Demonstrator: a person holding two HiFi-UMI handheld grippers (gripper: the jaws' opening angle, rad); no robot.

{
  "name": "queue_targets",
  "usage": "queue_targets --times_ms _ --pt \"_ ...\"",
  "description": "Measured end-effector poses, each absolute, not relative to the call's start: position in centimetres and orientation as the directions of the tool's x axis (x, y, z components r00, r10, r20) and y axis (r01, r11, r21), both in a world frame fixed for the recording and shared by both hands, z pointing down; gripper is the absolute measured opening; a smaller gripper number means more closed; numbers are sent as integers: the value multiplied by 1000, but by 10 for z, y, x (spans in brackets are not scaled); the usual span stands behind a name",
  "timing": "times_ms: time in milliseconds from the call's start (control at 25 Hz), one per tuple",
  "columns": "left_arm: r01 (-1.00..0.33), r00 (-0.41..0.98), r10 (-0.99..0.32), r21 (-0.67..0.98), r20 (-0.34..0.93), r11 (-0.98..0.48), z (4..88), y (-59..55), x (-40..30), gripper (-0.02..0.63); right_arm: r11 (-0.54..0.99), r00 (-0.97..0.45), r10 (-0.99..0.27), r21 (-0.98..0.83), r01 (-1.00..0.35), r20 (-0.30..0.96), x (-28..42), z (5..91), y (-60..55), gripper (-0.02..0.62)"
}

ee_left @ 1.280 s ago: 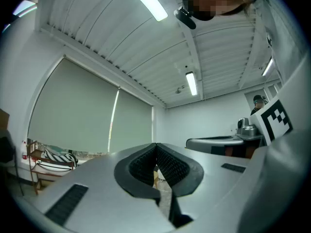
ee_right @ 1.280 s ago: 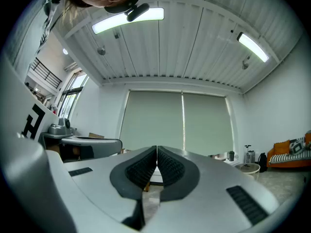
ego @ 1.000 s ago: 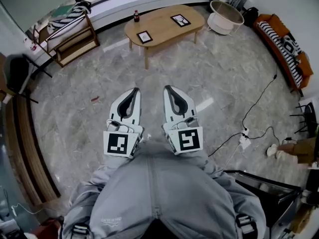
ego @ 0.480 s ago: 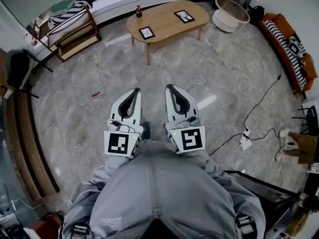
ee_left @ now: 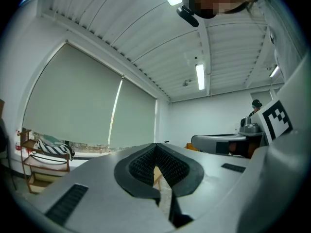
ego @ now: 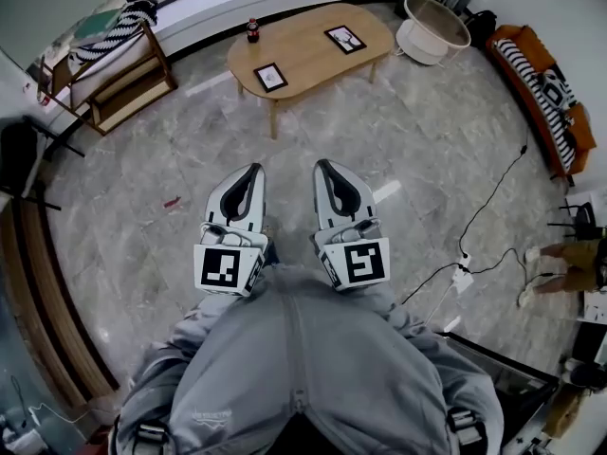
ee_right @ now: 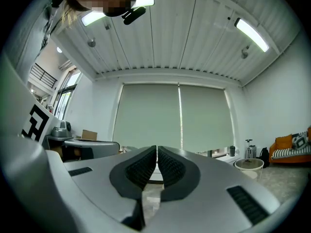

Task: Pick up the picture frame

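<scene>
Two claws: the left claw (ego: 253, 171) and the right claw (ego: 322, 167) are held side by side and level in front of the person's lap, both pointing across the room toward the tabletop (ego: 313, 60).
Left claw state: its jaws are together at the tips, with nothing clamped between the ribbed pads.
Right claw state: its jaws are together, with only a hairline slit between the pads and nothing in them.
Marker cubes: the left cube (ego: 228, 268) and the right cube (ego: 356, 263) sit at the rear of each claw, just above the person's grey clothing (ego: 303, 368).
Picture frames: both lie flat on the oval wooden tabletop, well apart from either claw.
Nearer picture frame (ego: 270, 76): it lies toward the tabletop's left end, untouched.
Farther picture frame (ego: 344, 38): it lies toward the right end, apart from the first.
Bottle (ego: 252, 30): dark, it stands upright at the tabletop's far left edge, near the nearer picture frame.
Floor (ego: 180, 159): grey marble stretches between the claws and the tabletop.
Basket (ego: 432, 28): white and round, it stands on the floor just right of the tabletop.
Sofa (ego: 531, 74): orange, it runs along the right wall and carries a striped cushion.
Rack (ego: 119, 79): wooden, it stands at the left with a striped cloth on top.
Cable (ego: 493, 197): black, it trails over the floor to a white power strip (ego: 462, 278).
</scene>
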State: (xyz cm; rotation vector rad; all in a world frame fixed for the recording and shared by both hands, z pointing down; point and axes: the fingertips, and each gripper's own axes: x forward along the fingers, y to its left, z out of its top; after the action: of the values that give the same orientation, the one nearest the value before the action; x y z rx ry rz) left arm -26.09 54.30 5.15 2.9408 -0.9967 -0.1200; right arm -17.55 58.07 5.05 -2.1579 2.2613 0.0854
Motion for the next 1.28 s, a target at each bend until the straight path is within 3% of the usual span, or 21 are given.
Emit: queue_targets --times_ms 480,1000,1280 --pt "-553 830 -552 18 -73 -833 46 351 -227 17 -51 50 -998 36 -998 -32 -135 52 409 34" --pt "-517 854 -519 55 -41 -855 63 288 -198 17 -93 93 -996 14 -996 9 -105 69 348 34" --pt "-545 835 -548 57 -42 -836 68 260 -198 18 -45 45 -999 20 -999 3 -103 71 312 34"
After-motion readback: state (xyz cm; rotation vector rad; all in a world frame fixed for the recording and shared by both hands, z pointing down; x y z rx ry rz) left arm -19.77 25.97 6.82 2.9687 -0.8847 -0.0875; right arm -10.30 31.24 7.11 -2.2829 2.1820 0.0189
